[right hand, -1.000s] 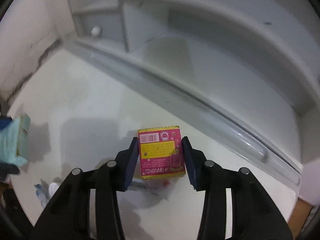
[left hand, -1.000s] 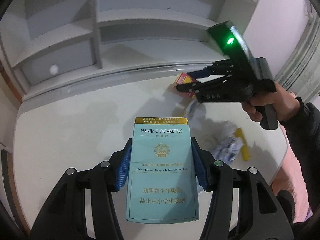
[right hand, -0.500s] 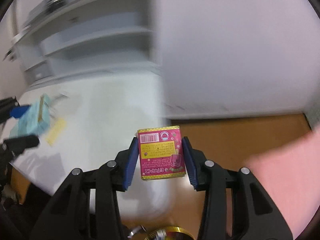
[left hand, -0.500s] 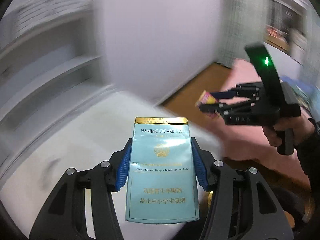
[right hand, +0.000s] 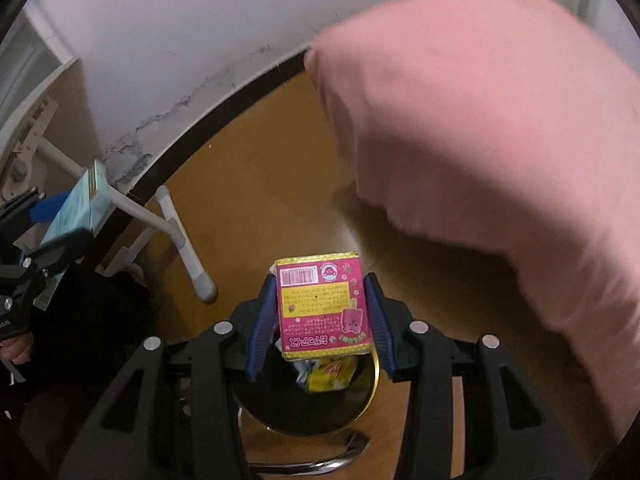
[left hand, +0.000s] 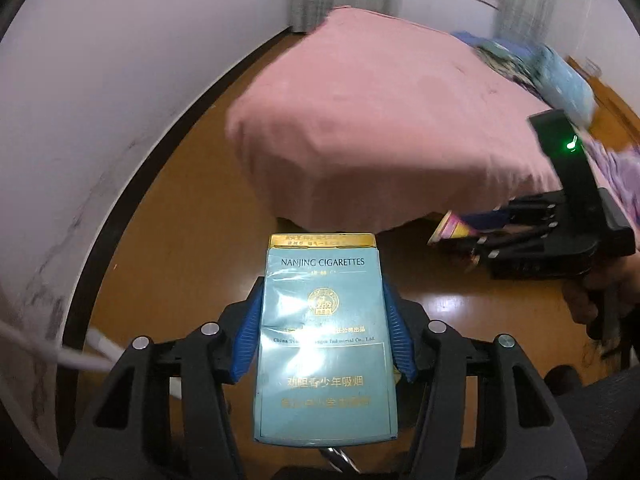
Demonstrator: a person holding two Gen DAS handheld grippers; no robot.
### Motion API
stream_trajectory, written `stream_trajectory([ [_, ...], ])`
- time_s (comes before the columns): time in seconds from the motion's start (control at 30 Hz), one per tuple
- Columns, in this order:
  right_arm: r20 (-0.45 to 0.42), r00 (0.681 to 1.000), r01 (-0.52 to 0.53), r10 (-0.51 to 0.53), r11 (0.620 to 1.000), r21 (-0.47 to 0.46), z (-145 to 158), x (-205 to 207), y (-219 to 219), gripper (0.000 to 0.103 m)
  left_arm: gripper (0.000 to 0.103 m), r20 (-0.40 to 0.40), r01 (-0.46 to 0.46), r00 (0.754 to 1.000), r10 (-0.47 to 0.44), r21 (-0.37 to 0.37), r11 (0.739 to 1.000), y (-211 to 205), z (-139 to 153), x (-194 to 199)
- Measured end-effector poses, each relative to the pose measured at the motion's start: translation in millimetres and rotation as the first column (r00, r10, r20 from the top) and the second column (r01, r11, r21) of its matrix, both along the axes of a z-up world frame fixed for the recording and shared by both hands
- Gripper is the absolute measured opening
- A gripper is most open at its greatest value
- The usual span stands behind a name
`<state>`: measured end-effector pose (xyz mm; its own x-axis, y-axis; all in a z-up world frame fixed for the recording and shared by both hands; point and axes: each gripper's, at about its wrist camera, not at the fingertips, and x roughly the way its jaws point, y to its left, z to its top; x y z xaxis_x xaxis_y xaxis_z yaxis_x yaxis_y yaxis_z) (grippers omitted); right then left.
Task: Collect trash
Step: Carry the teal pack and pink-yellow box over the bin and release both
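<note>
While both claws are loaded, nothing's dropped yet; left gripper (left hand: 324, 330) clamps the cigarette pack (left hand: 325, 340); right gripper (right hand: 318, 320) pinches the pink box (right hand: 323, 306) right above the bin (right hand: 360, 394), which already holds wrappers.

Wrist views downward; shared bed (left hand: 384, 120), floor (right hand: 256, 200)
</note>
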<state>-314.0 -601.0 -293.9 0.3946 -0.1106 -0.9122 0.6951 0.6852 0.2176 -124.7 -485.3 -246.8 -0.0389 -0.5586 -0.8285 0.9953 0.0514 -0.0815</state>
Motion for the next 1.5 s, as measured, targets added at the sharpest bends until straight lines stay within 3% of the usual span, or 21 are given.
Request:
stream_trajectory([
  [0.13,-0.011,0.999,0.037,-0.036,0.994,0.107,-39.5,-20.1,2.1,0.043,0.054,-0.043,0.009,0.999,-0.003,0.142,0.99,-16.2,-57.5,-3.8],
  [0.23,-0.052,0.998,0.034,-0.025,0.983,0.183,-63.6,-21.3,5.8,0.043,0.054,-0.153,0.019,0.988,0.02,0.243,0.97,-26.6,-97.3,-8.3],
  [0.43,-0.114,0.993,0.011,0.022,0.958,0.285,-102.1,-21.9,20.4,0.043,0.054,-0.186,0.057,0.983,0.008,0.345,0.937,-18.8,-142.7,-26.8],
  [0.67,-0.148,0.986,-0.031,0.08,0.952,0.305,-113.9,-12.4,33.0,0.043,0.054,-0.197,0.066,0.98,0.006,0.354,0.933,-15.7,-142.9,-31.6],
  [1.0,-0.146,0.986,-0.027,0.074,0.954,0.3,-112.6,-11.6,30.9,0.044,0.055,-0.221,0.098,0.975,-0.02,0.348,0.932,-14.4,-137.8,-34.5],
  [1.17,-0.15,0.985,-0.036,0.084,0.954,0.298,-110.4,-10.4,33.4,0.044,0.065,-0.23,0.101,0.973,-0.02,0.346,0.933,-13.6,-136.5,-34.5],
  [1.47,-0.151,0.985,-0.039,0.087,0.955,0.293,-108.2,-9.6,34.6,0.044,0.068,-0.226,0.093,0.974,-0.017,0.333,0.938,-13.5,-132.7,-34.5],
  [1.5,-0.151,0.985,-0.04,0.088,0.954,0.296,-108.5,-9.5,34.3,0.049,0.069,-0.224,0.085,0.975,-0.01,0.326,0.941,-13.9,-130.6,-33.3],
])
